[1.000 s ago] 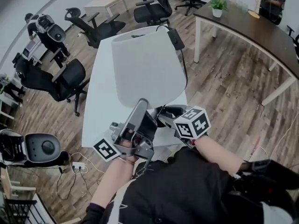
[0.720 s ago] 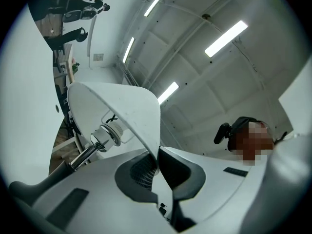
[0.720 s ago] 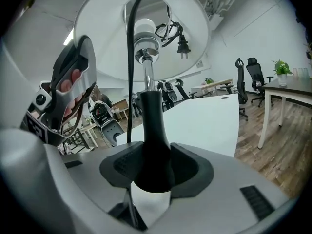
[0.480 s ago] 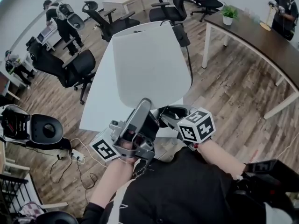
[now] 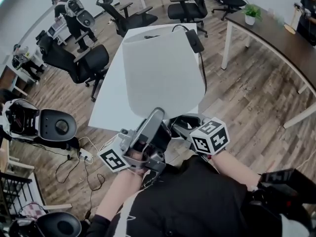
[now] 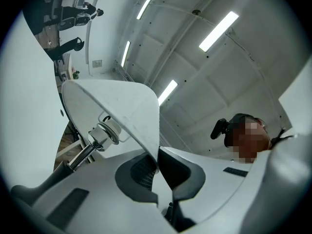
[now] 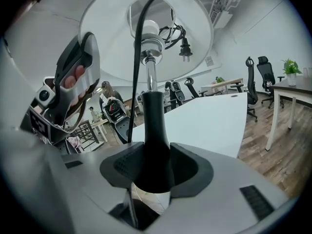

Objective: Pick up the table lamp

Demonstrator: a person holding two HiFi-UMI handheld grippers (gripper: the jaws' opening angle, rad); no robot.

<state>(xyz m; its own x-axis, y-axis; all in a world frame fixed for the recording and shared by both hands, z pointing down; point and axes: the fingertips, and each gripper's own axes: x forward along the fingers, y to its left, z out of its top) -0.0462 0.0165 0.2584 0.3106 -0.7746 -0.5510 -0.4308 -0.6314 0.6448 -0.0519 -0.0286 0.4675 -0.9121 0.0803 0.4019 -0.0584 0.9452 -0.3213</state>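
An open office with a wood-plank floor, black office chairs and a dark desk bearing a potted plant surrounds a long white worktop. The table lamp is over the worktop's near end, carried by both grippers. Its long axis leans away from the person, with the dark stem nearest them and the white shade at the far end, its wide open mouth facing back. The right gripper is clenched around the lower stem. The left gripper, just beside it, pinches the shade's near rim.
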